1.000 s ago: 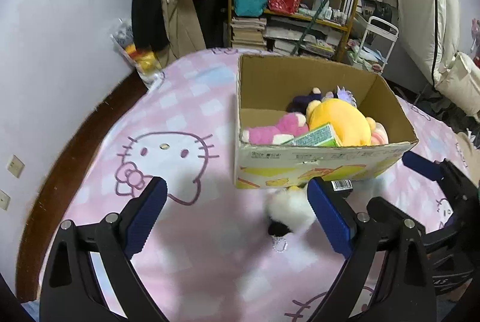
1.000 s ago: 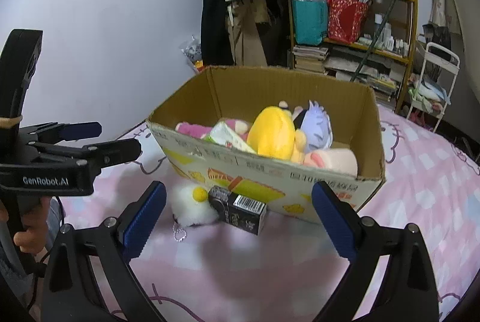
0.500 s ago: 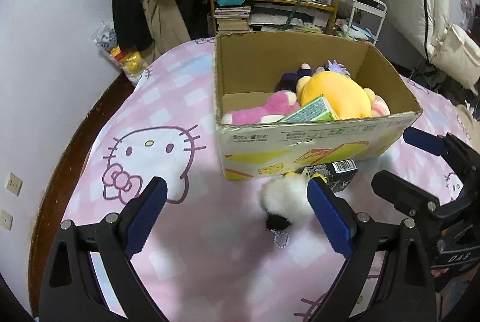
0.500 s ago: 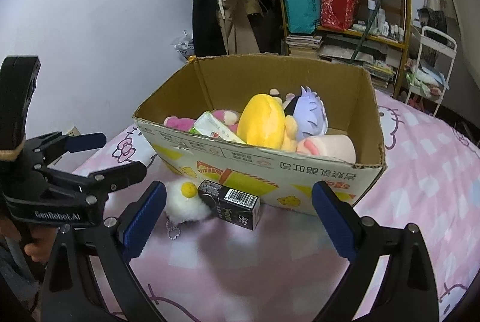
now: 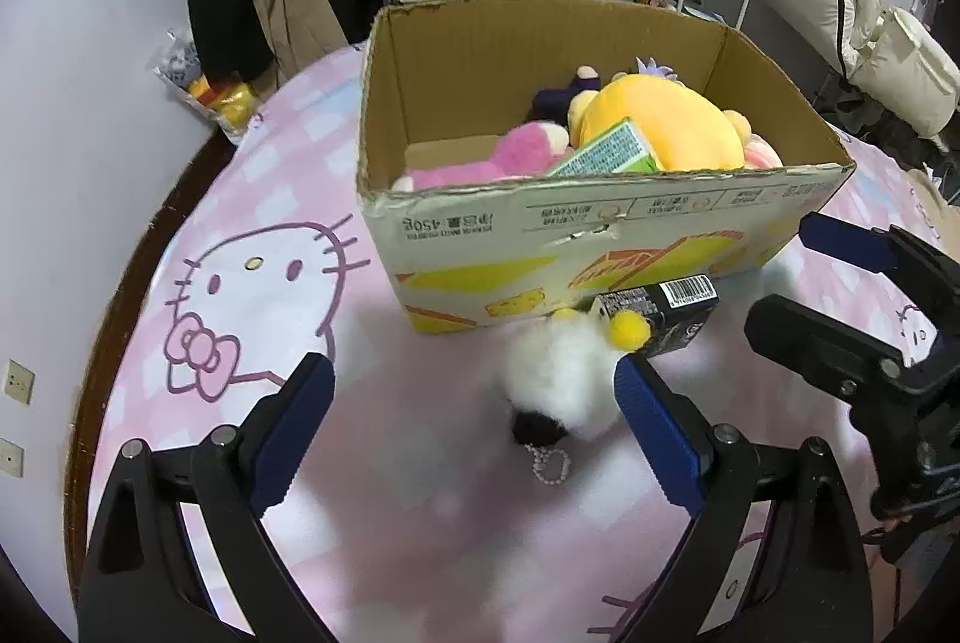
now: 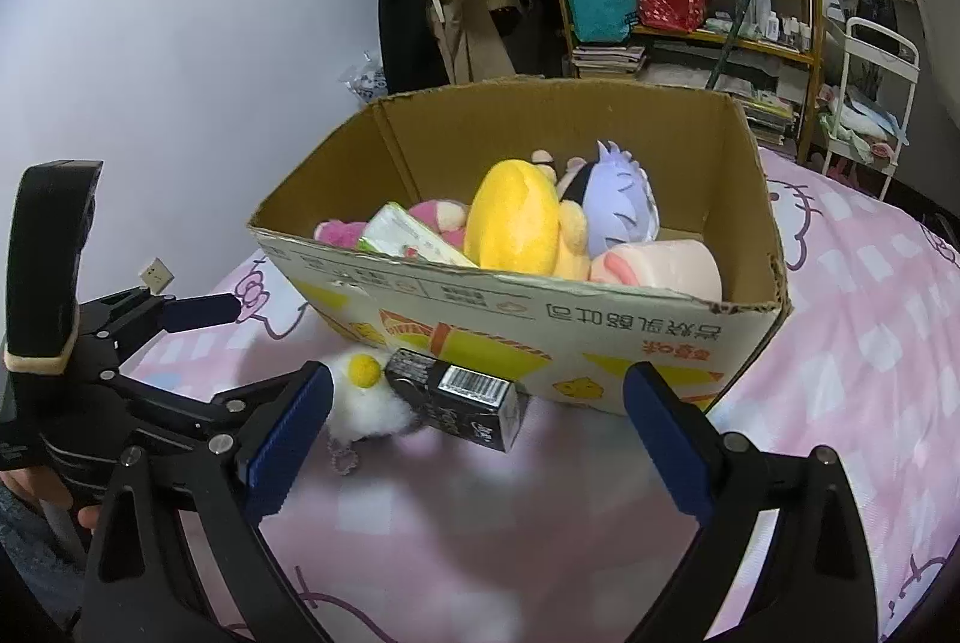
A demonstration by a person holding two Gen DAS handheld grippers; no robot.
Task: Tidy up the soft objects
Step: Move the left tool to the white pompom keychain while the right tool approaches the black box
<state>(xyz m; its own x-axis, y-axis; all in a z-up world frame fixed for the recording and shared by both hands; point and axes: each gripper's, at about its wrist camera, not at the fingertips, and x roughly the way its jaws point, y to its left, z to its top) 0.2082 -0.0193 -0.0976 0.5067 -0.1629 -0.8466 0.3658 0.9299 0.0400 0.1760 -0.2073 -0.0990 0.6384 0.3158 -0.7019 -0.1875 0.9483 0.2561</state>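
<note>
A: On the pink Hello Kitty bedspread [image 5: 252, 235], a cardboard box [image 5: 600, 235] is seen, and several plush toys are packed inside: a yellow plush [image 5: 666, 133], a pink plush [image 5: 510, 157] and a lavender-haired plush [image 6: 618, 202].

B: What is left outside?

A: A white fluffy keychain plush [image 5: 558, 379] is found on the bedspread just in front of the box, touching a small black carton [image 5: 666, 313] that leans against the box wall.

B: And the tongs?

A: The left gripper [image 5: 474, 397] is held wide apart, nothing clasped; the white plush lies near its right finger. The right gripper [image 6: 477, 403] is likewise spread wide and empty, with the black carton framed between its fingers.
</note>
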